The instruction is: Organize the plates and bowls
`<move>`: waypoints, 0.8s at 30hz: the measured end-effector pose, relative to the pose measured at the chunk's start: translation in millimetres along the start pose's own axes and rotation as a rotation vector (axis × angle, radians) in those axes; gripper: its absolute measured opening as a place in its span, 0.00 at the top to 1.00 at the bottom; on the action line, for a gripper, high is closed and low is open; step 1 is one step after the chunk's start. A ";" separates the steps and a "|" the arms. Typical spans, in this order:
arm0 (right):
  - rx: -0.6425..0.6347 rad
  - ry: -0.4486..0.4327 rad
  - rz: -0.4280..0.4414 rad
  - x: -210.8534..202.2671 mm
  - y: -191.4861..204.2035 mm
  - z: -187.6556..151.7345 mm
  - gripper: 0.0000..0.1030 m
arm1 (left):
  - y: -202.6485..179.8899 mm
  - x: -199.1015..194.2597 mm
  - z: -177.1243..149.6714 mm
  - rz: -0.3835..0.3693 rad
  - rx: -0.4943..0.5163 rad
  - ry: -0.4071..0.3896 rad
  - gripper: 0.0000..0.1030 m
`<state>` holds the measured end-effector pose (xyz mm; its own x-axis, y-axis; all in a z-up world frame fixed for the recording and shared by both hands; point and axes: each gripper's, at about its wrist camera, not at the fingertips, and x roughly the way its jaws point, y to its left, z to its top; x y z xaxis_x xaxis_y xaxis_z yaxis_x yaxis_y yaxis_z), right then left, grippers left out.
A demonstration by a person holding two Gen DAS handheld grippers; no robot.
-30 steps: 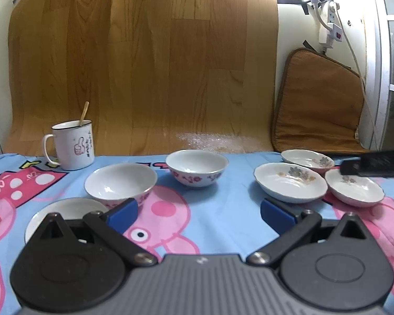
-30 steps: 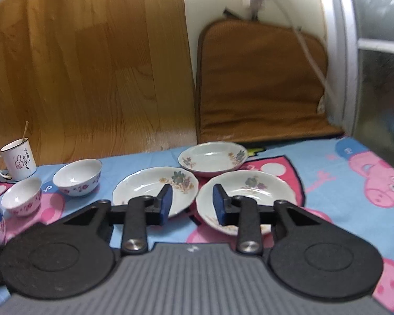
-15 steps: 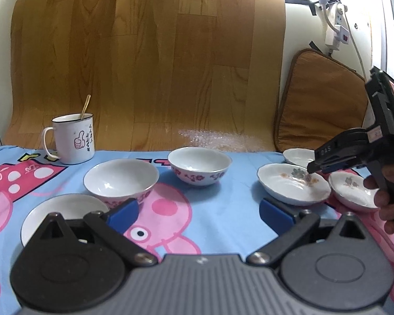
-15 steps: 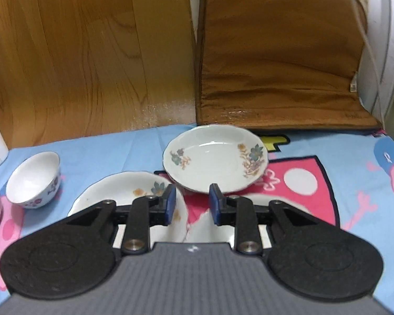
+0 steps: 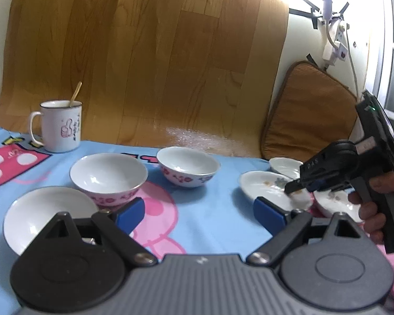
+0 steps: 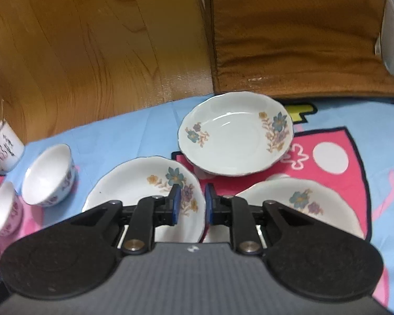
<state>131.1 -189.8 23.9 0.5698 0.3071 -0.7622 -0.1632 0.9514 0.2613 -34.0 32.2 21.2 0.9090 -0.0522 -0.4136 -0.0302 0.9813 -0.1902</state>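
Observation:
Three flowered plates lie on the cartoon cloth: a left one [image 6: 134,183], a back one [image 6: 233,134] and a right one [image 6: 302,202]. My right gripper [image 6: 193,204] points down over the left plate's right rim. Its jaws are closing, with the rim in the narrow gap between them and a little space still showing. Seen from the left wrist, its tip [image 5: 294,189] rests at that plate's edge. Two white bowls with red flowers [image 5: 107,176] [image 5: 187,166] and a plain white plate [image 5: 47,215] sit further left. My left gripper [image 5: 199,212] hangs wide above bare cloth, closing slightly, with nothing between its fingers.
A white mug [image 5: 61,126] with a spoon stands at the back left. A brown cushion [image 6: 302,39] leans on the wall behind the plates, beside a wood-pattern sheet. A person's hand [image 5: 375,210] holds the right gripper's handle. A power strip hangs above the cushion.
My right gripper has moved forward and tipped down over the flowered plates, and its jaws have narrowed around the left plate's rim. The left gripper's jaws have drawn in a little.

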 end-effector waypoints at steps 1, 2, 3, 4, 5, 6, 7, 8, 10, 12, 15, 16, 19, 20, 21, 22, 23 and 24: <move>0.000 0.007 0.025 -6.2 1.3 -4.9 0.88 | 2.7 -0.6 1.1 -0.011 -0.015 -0.006 0.11; -0.008 0.006 0.042 -13.1 4.3 -11.4 0.89 | 5.2 -1.5 2.1 -0.018 -0.026 -0.011 0.12; -0.022 0.002 0.054 -21.1 7.4 -18.7 0.89 | 6.8 -2.4 3.0 -0.027 -0.035 -0.016 0.15; -0.032 -0.002 0.071 -30.0 8.4 -27.5 0.88 | 8.0 -3.0 3.3 -0.039 -0.042 -0.016 0.17; -0.031 -0.004 0.091 -39.4 9.5 -39.0 0.87 | 8.1 -2.5 3.5 -0.052 -0.047 -0.009 0.20; -0.025 -0.005 0.111 -47.0 9.1 -49.0 0.87 | 8.0 -1.4 3.3 -0.065 -0.050 0.000 0.24; -0.014 -0.003 0.133 -54.9 6.1 -59.0 0.87 | 8.2 -0.1 3.1 -0.085 -0.054 0.013 0.27; 0.003 0.001 0.158 -63.5 2.4 -70.9 0.87 | 8.1 1.3 2.6 -0.109 -0.057 0.028 0.31; 0.033 0.001 0.201 -84.2 -8.1 -94.7 0.87 | 3.2 6.3 1.1 -0.179 -0.045 0.071 0.35; 0.057 -0.014 0.231 -104.4 -16.2 -120.2 0.87 | -9.1 12.3 -2.2 -0.262 -0.008 0.136 0.44; 0.082 -0.055 0.219 -126.2 -28.5 -147.2 0.88 | -40.2 23.2 -12.2 -0.297 0.111 0.257 0.58; 0.082 -0.069 0.198 -130.2 -31.2 -154.9 0.86 | -52.4 25.1 -16.6 -0.304 0.151 0.286 0.58; 0.126 -0.089 0.227 -126.5 -41.5 -163.1 0.78 | -78.2 22.8 -19.0 -0.307 0.213 0.295 0.70; 0.143 -0.089 0.237 -123.9 -44.1 -166.2 0.81 | -85.1 23.9 -18.0 -0.314 0.214 0.311 0.71; 0.156 -0.102 0.224 -124.4 -47.6 -169.3 0.85 | -91.4 24.8 -16.5 -0.313 0.218 0.316 0.71; 0.162 -0.123 0.204 -129.0 -50.6 -170.9 0.87 | -96.2 26.1 -15.4 -0.321 0.226 0.321 0.72; 0.169 -0.152 0.185 -133.9 -56.6 -171.0 0.88 | -100.6 27.0 -15.8 -0.343 0.231 0.328 0.72; 0.182 -0.179 0.173 -139.5 -64.5 -171.0 0.89 | -108.6 28.1 -13.3 -0.372 0.230 0.338 0.73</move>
<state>-75.6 -289.8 12.0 0.6816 0.4395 -0.5850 -0.1327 0.8605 0.4919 -10.7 -78.3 18.3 0.6560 -0.4225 -0.6254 0.3936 0.8985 -0.1942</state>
